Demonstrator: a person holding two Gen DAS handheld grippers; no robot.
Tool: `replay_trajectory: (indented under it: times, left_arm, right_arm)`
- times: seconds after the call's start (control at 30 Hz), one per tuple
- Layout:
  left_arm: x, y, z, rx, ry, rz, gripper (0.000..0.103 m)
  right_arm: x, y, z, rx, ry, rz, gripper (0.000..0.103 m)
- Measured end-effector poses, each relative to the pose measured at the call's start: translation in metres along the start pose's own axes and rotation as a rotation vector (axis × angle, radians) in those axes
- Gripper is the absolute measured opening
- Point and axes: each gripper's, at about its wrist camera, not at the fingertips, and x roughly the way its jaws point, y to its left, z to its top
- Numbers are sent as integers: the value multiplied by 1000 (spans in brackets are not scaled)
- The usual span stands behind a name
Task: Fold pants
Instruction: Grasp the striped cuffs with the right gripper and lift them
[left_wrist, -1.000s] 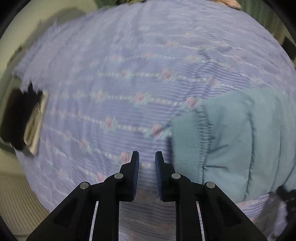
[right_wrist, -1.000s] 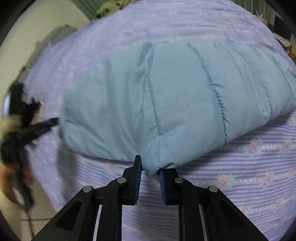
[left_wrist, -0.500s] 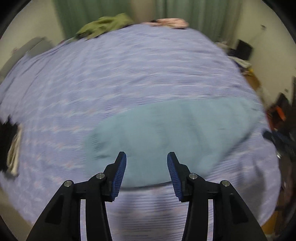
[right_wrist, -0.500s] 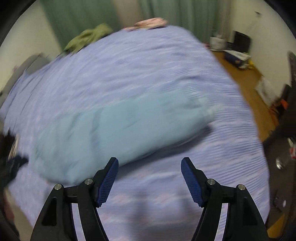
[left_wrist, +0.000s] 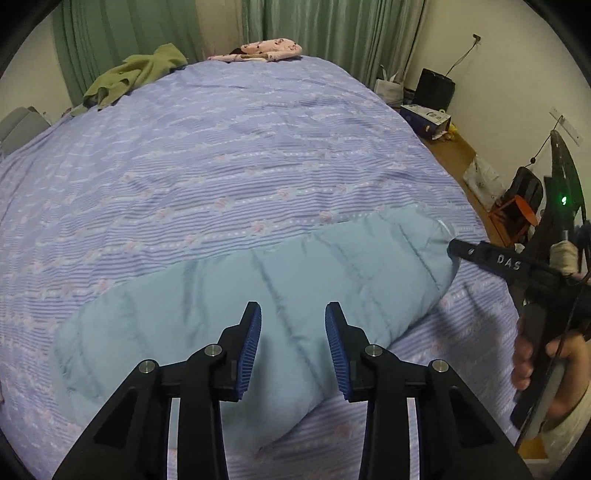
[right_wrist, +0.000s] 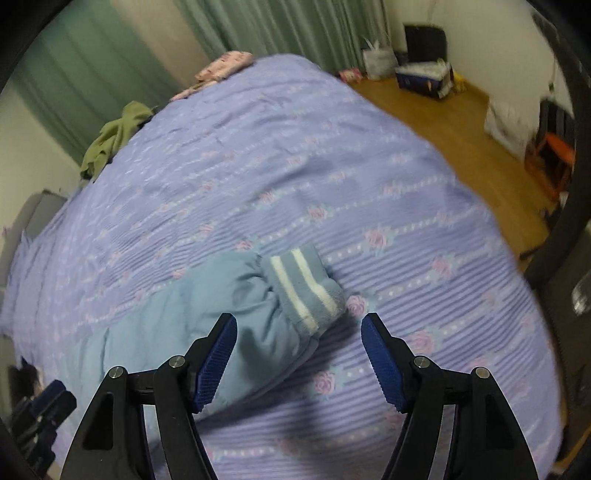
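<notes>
Here, a pair of pale blue quilted pants (left_wrist: 280, 295) lies stretched lengthwise across the near part of a bed covered in a lilac bedspread (left_wrist: 221, 155) with rows of pink roses. The left gripper (left_wrist: 293, 347) hovers above the middle of the pants with its blue pads apart, holding nothing. The right gripper (right_wrist: 298, 363) is also spread wide and empty, poised over the ankle end, where a ribbed cuff (right_wrist: 306, 291) with two white stripes rests on the bedspread. In the left view, the right gripper's black tip sits just beside that cuff end, held by the person's right hand (left_wrist: 543, 369). A green garment (left_wrist: 133, 74) and a pink one (left_wrist: 269, 50) lie well apart at the far edge of the bed, before green curtains (left_wrist: 325, 29). The pants appear laid out long, with a further fold likely not yet made. The padded fabric looks thick and springy, so a shallow pinch at the cuff could catch only the top layer, letting the legs separate as they lift. Closing too low could also snag the bedspread and drag it along.
</notes>
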Motion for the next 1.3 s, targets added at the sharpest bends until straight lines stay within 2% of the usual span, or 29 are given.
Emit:
replay_trajectory:
  times: [0.17, 0.3, 0.47, 0.5, 0.53, 0.57, 0.63, 0.7, 0.83, 0.97, 1.03, 1.1, 1.13, 1.17, 1.23, 1.3]
  left_arm:
    - [27, 4, -2, -32, 58, 8, 32]
    - [48, 17, -14, -73, 122, 16, 26]
    - [59, 24, -25, -79, 146, -3, 25]
    - [60, 25, -26, -80, 152, -5, 25]
    - [63, 26, -27, -87, 160, -8, 24]
    - [65, 27, -28, -93, 167, -11, 24]
    - [70, 30, -30, -107, 182, -15, 24]
    - [73, 30, -31, -104, 189, -11, 24]
    - [81, 29, -31, -123, 203, -14, 24]
    - [90, 26, -28, -95, 232, 2, 23]
    - [83, 28, -21, -89, 253, -12, 23]
    - [49, 40, -14, -132, 197, -63, 23]
    - [31, 46, -12, -151, 154, -82, 28]
    - [6, 56, -10, -174, 106, -91, 42]
    - [-35, 74, -10, -202, 39, -70, 57]
    - [-74, 98, -14, -230, -9, -2, 58]
  right_arm:
    - [34, -13, -4, 62, 73, 65, 71]
    - [54, -10, -8, 39, 112, 80, 71]
    - [74, -3, -13, 31, 147, 120, 71]
    - [77, 0, -13, 28, 154, 116, 69]
    - [78, 5, -12, 16, 159, 117, 60]
    - [78, 11, -11, -3, 169, 118, 58]
    - [69, 23, -7, -52, 153, 94, 46]
    - [53, 31, -4, -83, 122, 84, 41]
    - [0, 36, 2, -80, 0, 127, 38]
    - [-38, 62, -4, -138, -54, 133, 38]
    - [-52, 86, -11, -216, -88, 89, 38]
    - [-71, 100, -19, -294, -134, 31, 38]
    - [-77, 106, -21, -312, -145, 28, 38]
    - [-86, 117, -23, -334, -151, 37, 38]
    - [-97, 135, -25, -367, -159, 37, 38]
    - [-106, 155, -30, -411, -172, 17, 38]
